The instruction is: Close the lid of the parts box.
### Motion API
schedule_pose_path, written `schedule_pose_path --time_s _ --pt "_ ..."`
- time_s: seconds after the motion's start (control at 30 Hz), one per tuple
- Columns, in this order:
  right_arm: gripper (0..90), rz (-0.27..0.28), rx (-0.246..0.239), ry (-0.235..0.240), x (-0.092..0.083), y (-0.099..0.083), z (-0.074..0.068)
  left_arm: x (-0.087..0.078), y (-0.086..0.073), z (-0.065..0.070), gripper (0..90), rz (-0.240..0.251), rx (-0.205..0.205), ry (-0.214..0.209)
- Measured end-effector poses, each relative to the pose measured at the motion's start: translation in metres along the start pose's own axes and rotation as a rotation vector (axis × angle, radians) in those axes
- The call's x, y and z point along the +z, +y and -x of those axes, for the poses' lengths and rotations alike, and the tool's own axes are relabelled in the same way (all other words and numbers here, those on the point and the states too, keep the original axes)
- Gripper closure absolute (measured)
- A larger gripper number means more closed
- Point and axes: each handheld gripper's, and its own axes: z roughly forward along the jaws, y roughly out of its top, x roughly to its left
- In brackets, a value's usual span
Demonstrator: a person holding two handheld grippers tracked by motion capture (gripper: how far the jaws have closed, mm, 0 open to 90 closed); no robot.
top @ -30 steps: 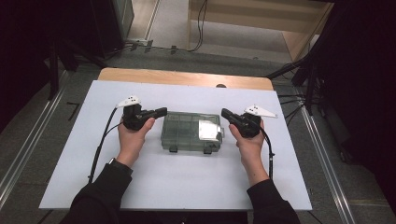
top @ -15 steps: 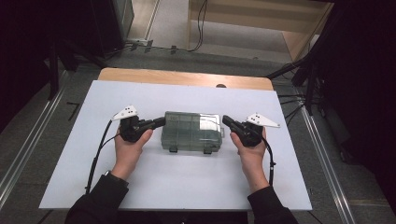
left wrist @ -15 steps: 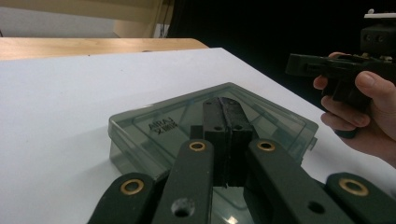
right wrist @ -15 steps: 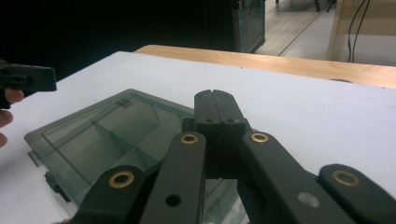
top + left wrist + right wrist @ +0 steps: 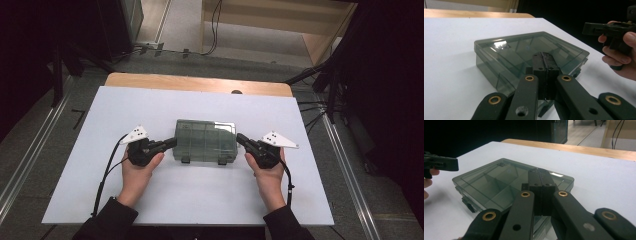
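A smoky clear compartment box [image 5: 205, 140] lies shut on the white tabletop [image 5: 200, 105], with two latches on its near edge. My left gripper [image 5: 172, 142] is at the box's left end with its jaws shut, and the tips sit right by the near-left corner. My right gripper [image 5: 239, 138] is at the right end, also shut, with its tips by the near-right corner. The left gripper view has the shut tips [image 5: 545, 56] in front of the box [image 5: 506, 50]. In the right gripper view the closed tips [image 5: 539, 172] overlap the box [image 5: 489, 182]. Nothing sits between either pair of jaws.
A wooden strip [image 5: 200, 84] runs along the table's far edge. Cables [image 5: 107, 170] trail from each gripper toward the person. Metal rails and floor lie to either side. The other gripper [image 5: 606, 27] shows far right in the left gripper view.
Both hands have slid toward the person along the box's ends, from its far corners to its near corners. The box has stayed put and the jaws have stayed shut.
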Motion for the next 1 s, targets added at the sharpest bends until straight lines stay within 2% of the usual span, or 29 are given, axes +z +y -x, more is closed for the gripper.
schedule_pose_path --time_s 0.3,0.6,0.9,1.0 --pt "87.6 -0.022 -0.003 0.006 -0.008 -0.012 -0.007 -0.003 -0.004 0.007 89.1 -0.003 0.018 0.008" --pt "87.6 -0.043 -0.013 -0.003 -0.014 -0.021 -0.01 -0.002 -0.012 0.01 89.1 -0.027 0.016 0.013" --pt "87.6 -0.07 -0.051 -0.006 -0.012 -0.025 -0.014 -0.003 -0.015 0.009 89.1 -0.039 0.015 0.02" --pt "87.6 -0.079 -0.05 0.0 -0.01 -0.026 -0.015 -0.003 -0.017 0.009 89.1 -0.047 0.018 0.02"
